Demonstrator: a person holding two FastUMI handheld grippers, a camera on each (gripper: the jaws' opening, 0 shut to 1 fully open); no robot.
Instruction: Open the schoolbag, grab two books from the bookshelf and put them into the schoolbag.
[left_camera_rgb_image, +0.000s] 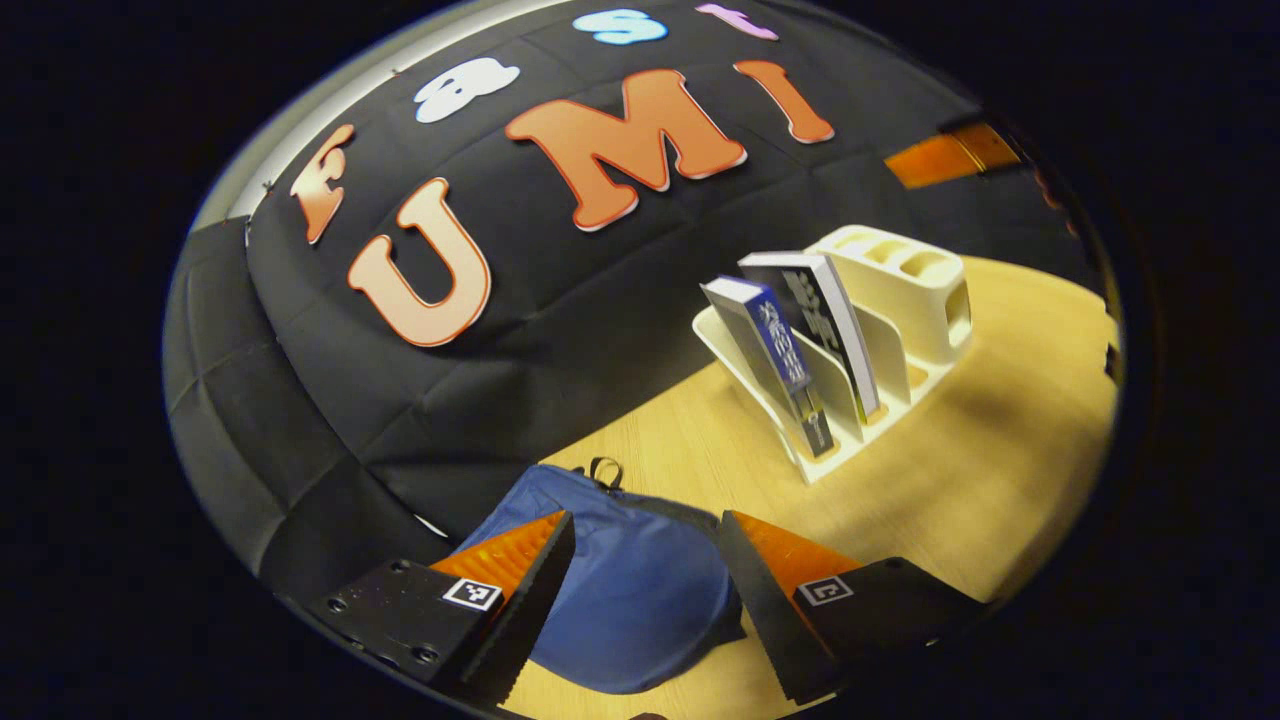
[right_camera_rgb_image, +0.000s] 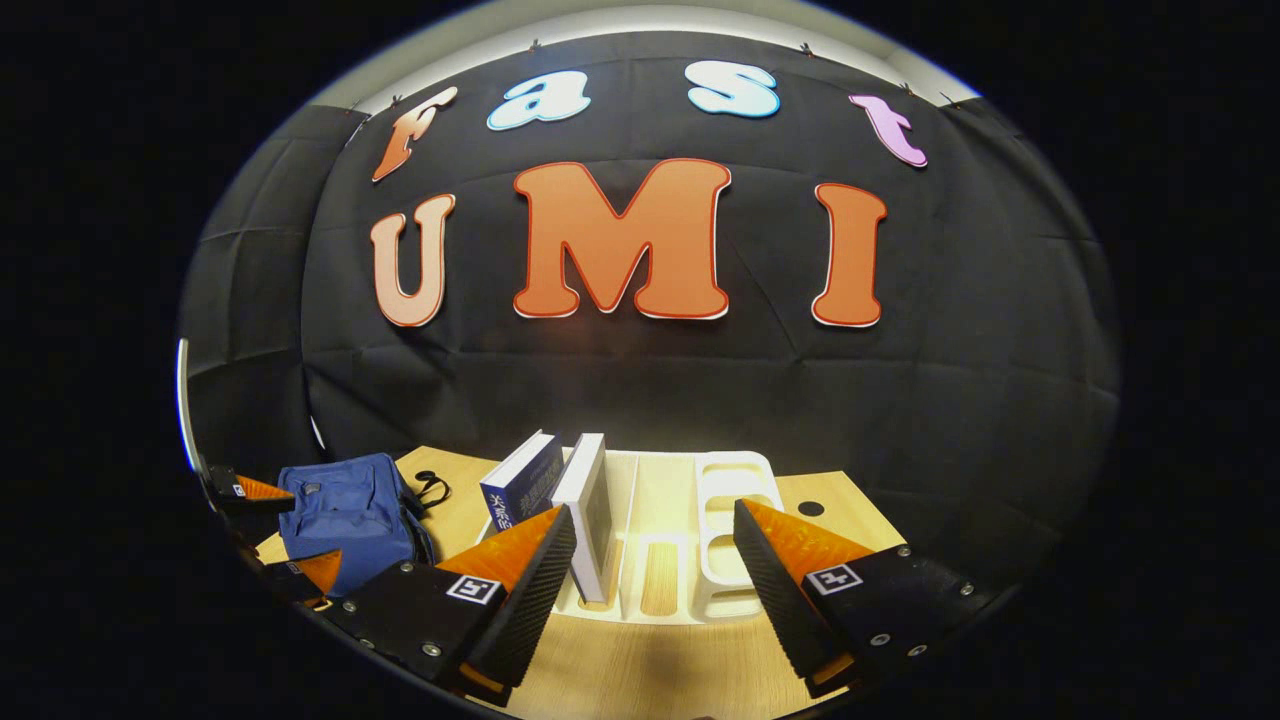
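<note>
A blue schoolbag (left_camera_rgb_image: 630, 590) lies flat on the wooden table, its zip shut as far as I can tell. My left gripper (left_camera_rgb_image: 648, 565) hovers open just above it, with the bag showing between the fingers. A white bookshelf (left_camera_rgb_image: 860, 345) stands to the right, holding a blue-spined book (left_camera_rgb_image: 775, 360) and a white-covered book (left_camera_rgb_image: 825, 320), both leaning. In the right gripper view my right gripper (right_camera_rgb_image: 655, 560) is open in front of the bookshelf (right_camera_rgb_image: 690, 540), close to the white book (right_camera_rgb_image: 592, 515) and the blue book (right_camera_rgb_image: 525, 485). The schoolbag (right_camera_rgb_image: 345, 515) and the left gripper (right_camera_rgb_image: 275, 535) sit at far left.
The black cloth wall (right_camera_rgb_image: 650, 380) rises right behind the table's back edge. The wooden table (left_camera_rgb_image: 980, 470) has bare surface to the right of the shelf. A dark round hole (right_camera_rgb_image: 811, 508) sits in the tabletop behind the shelf. The shelf's right compartments (right_camera_rgb_image: 735, 500) hold nothing.
</note>
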